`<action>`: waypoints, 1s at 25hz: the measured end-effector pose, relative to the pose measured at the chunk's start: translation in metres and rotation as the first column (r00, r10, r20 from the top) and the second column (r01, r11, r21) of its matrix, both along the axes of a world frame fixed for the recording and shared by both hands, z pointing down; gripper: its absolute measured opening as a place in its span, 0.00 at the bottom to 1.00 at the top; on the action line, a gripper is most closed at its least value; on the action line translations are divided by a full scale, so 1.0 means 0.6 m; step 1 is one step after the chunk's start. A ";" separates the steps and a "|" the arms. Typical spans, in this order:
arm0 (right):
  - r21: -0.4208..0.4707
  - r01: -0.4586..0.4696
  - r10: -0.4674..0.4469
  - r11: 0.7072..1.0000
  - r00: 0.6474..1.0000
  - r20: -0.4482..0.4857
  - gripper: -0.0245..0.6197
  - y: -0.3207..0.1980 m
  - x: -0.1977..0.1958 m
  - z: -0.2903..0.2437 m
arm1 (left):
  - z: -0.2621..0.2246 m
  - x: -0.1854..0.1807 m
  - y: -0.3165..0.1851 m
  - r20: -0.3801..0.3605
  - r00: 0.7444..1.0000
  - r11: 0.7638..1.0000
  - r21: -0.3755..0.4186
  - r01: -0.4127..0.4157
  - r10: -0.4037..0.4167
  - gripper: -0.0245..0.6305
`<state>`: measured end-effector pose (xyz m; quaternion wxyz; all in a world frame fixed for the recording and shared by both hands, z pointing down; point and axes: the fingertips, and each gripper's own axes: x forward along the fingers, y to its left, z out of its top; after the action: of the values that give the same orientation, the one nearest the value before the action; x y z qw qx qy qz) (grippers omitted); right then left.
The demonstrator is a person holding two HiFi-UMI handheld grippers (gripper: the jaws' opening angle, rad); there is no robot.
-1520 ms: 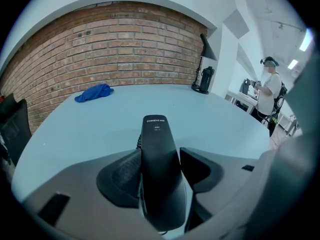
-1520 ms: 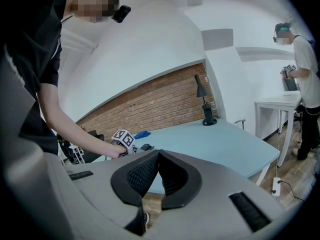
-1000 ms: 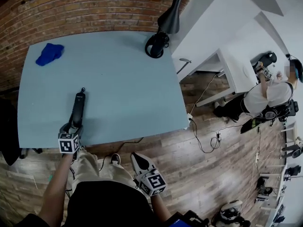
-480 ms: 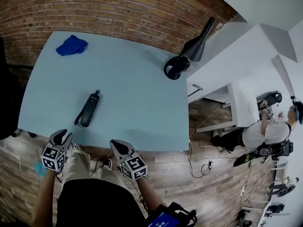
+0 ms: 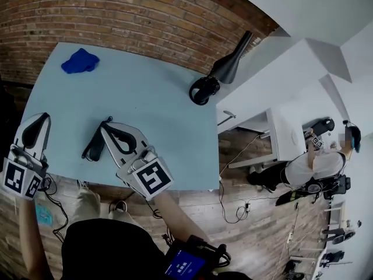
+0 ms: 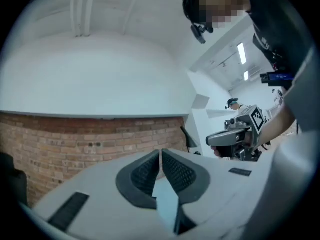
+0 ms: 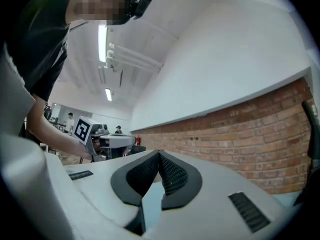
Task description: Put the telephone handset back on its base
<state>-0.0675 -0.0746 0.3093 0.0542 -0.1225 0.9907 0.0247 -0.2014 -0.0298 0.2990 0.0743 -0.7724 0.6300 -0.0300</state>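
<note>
Head view: the black telephone handset [image 5: 92, 149] lies on the light blue table [image 5: 163, 118], lower left of the frame, partly behind the right gripper [image 5: 105, 126]. It and the left gripper [image 5: 43, 119] are pinched closed, empty.

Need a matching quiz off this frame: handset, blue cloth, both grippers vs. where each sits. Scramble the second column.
1. handset
2. blue cloth
3. left gripper
4. right gripper

A. far left corner of the table
B. over the middle of the near edge, fingers shut
C. lying flat on the tabletop, not held
D. by the near left corner, fingers shut, empty

Pairs: 1-C, 2-A, 3-D, 4-B
</note>
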 end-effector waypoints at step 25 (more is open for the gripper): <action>-0.178 -0.076 0.039 0.981 0.978 -0.203 0.06 0.073 0.029 0.262 | 0.327 0.084 0.034 -0.153 0.988 0.942 -0.329 -0.067 0.017 0.11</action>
<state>-0.0503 -0.0309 0.4668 -0.0574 -0.1524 0.9852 -0.0536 -0.1512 -0.0092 0.4952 -0.1039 -0.7871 0.6031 -0.0771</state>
